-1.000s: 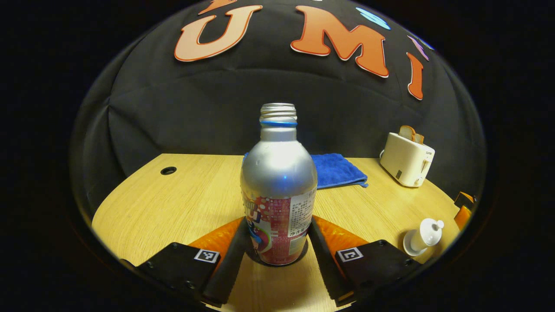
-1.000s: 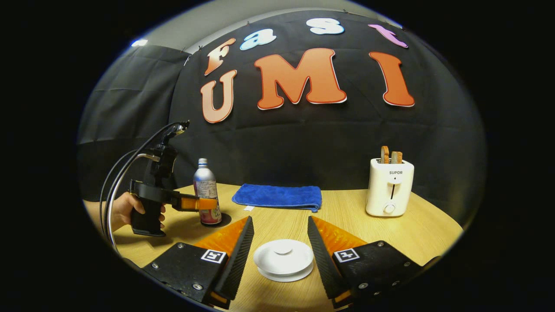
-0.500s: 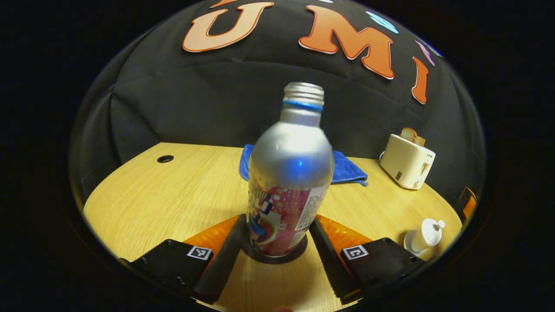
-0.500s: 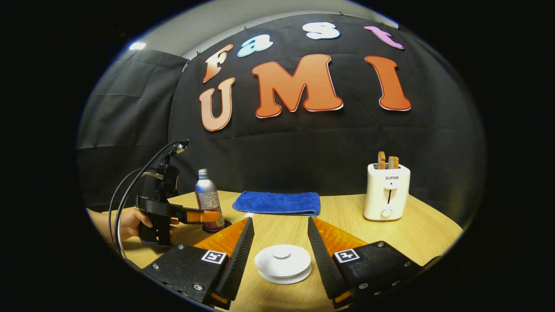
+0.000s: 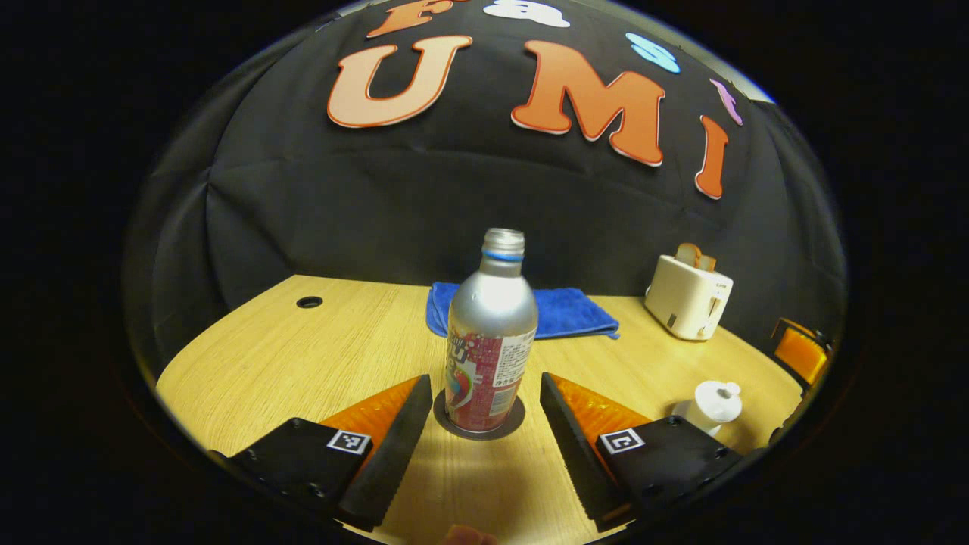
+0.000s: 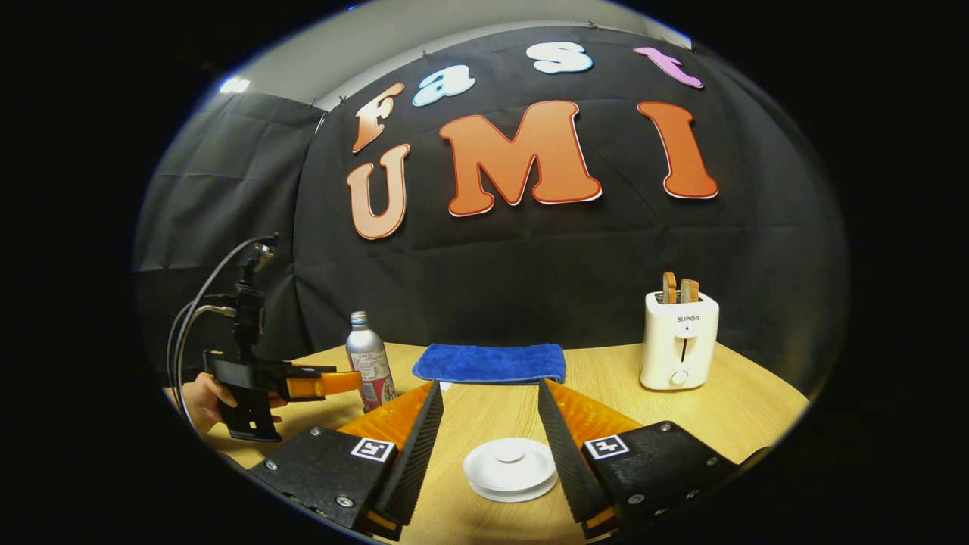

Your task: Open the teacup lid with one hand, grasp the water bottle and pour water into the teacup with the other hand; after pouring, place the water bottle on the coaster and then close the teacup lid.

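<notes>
Although the water bottle point(image 5: 491, 341) already stood upright on its dark round coaster point(image 5: 478, 424), the lid step looked unfinished: in the right gripper view the white teacup lid point(image 6: 510, 469) lay on the wooden table point(image 6: 727, 412) between the spread fingers of the right gripper point(image 6: 484, 446), touched by neither. Pouring and setting the bottle down seemed done; closing the teacup remained. The bottle was silver and uncapped, with a blue neck ring and a red printed label. The left gripper point(image 5: 478, 439) was spread too, its fingers just clear of the bottle on both sides. To the right in the left gripper view sat a white teacup point(image 5: 708, 405); whether it was covered was hard to tell. Farther off lay a blue cloth point(image 6: 490, 363) and a white toaster point(image 6: 679, 341).
</notes>
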The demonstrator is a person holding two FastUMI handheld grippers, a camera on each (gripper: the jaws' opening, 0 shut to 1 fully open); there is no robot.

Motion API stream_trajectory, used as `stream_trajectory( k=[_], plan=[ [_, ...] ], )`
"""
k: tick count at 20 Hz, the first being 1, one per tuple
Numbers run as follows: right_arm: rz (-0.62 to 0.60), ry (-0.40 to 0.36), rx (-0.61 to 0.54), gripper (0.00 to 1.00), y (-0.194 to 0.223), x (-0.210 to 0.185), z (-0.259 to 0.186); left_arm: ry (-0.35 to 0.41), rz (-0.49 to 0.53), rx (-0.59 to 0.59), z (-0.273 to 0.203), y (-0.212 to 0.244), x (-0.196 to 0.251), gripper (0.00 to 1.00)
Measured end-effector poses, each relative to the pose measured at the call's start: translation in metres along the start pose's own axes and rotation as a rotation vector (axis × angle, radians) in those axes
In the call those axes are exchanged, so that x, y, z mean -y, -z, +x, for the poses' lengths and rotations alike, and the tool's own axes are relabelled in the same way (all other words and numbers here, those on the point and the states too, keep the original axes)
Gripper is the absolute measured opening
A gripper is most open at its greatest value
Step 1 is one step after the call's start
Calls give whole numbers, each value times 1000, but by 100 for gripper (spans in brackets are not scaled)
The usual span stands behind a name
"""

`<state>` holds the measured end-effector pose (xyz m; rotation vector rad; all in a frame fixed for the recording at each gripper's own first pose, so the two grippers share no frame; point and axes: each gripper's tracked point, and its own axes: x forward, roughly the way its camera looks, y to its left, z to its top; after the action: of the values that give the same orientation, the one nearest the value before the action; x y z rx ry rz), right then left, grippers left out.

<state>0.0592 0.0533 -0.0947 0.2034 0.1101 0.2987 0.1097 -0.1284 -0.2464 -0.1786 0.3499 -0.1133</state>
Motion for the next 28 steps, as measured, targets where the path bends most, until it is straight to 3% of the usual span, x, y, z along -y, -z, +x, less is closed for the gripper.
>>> stream_trajectory(
  k=[3,7,8,12,16,28],
  plan=[
    [-34,8,52,86,-17,-13,-6,-16,-7,102,-32,-27,2,94],
    [-162,108,81,100,-27,-10,-11,-26,12,221,-73,-54,12,94],
    [-184,129,84,95,-29,-11,-14,-31,20,248,-84,-60,14,94],
    [-202,162,110,99,-37,-18,-25,-71,52,349,-116,-74,16,94],
    [-156,164,106,97,-36,-19,-32,-85,77,417,-131,-77,19,94],
    [-65,149,137,96,-52,-18,-40,-117,70,388,-131,-64,20,94]
  ],
)
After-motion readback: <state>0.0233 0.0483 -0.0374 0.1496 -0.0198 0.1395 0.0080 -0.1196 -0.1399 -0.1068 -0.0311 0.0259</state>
